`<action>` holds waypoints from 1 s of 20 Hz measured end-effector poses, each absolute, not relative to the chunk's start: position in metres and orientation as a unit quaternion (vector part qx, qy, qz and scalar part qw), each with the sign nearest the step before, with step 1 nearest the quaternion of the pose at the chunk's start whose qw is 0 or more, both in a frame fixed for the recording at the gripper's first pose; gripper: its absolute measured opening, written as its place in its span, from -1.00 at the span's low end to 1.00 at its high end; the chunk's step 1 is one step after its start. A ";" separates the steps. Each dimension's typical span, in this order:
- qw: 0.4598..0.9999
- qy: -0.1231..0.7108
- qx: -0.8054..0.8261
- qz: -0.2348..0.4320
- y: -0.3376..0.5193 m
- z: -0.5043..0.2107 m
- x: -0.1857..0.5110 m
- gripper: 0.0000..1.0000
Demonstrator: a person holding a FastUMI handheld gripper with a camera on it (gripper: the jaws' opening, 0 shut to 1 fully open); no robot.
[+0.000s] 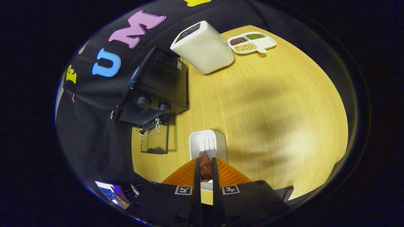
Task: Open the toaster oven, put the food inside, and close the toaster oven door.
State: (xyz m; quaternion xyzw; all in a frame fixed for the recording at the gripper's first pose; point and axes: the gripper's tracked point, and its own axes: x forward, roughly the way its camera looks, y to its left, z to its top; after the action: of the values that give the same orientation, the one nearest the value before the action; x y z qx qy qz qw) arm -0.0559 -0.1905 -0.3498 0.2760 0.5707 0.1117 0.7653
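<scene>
The gripper (205, 168) has its two fingers drawn close together, both pressing on a glossy reddish-brown piece of food (205, 166) clamped between them. The food sits above a white rectangular plastic tray (207, 142) that lies on the round light-wood table (268, 110); whether the food touches the tray cannot be told. Square black-and-white marker tags are fixed on the gripper body behind the fingers; no readable writing shows on them or on any appliance.

The black toaster oven (157, 85) stands well beyond the fingers and off to their left, near the table's edge by the booth wall. Its glass door (154, 142) hangs open, folded down toward the gripper, with two round knobs on the front panel above it. Beside the oven, further on, stands a tall white rounded box-shaped appliance (203, 47), and beyond that a white divided dish (252, 42) holding dark, green and pale beans in separate compartments.
</scene>
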 end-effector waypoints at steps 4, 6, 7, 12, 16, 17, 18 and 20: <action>0.800 0.514 0.294 0.095 -0.185 -0.310 -0.044 -0.62; 0.819 0.479 0.301 0.099 -0.174 -0.284 -0.041 -0.62; 0.825 0.463 0.308 0.104 -0.163 -0.269 -0.042 -0.62; 0.846 0.411 0.318 0.116 -0.113 -0.222 -0.048 -0.62; 0.851 0.398 0.314 0.137 -0.056 -0.208 -0.062 -0.62; 0.849 0.396 0.318 0.143 -0.040 -0.206 -0.064 -0.63; 0.846 0.395 0.324 0.150 -0.023 -0.205 -0.066 -0.63; 0.840 0.394 0.337 0.161 0.009 -0.208 -0.066 -0.62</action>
State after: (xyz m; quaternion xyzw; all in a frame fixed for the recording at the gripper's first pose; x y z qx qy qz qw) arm -0.0665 0.0092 -0.2079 0.3367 0.3943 0.1615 0.8397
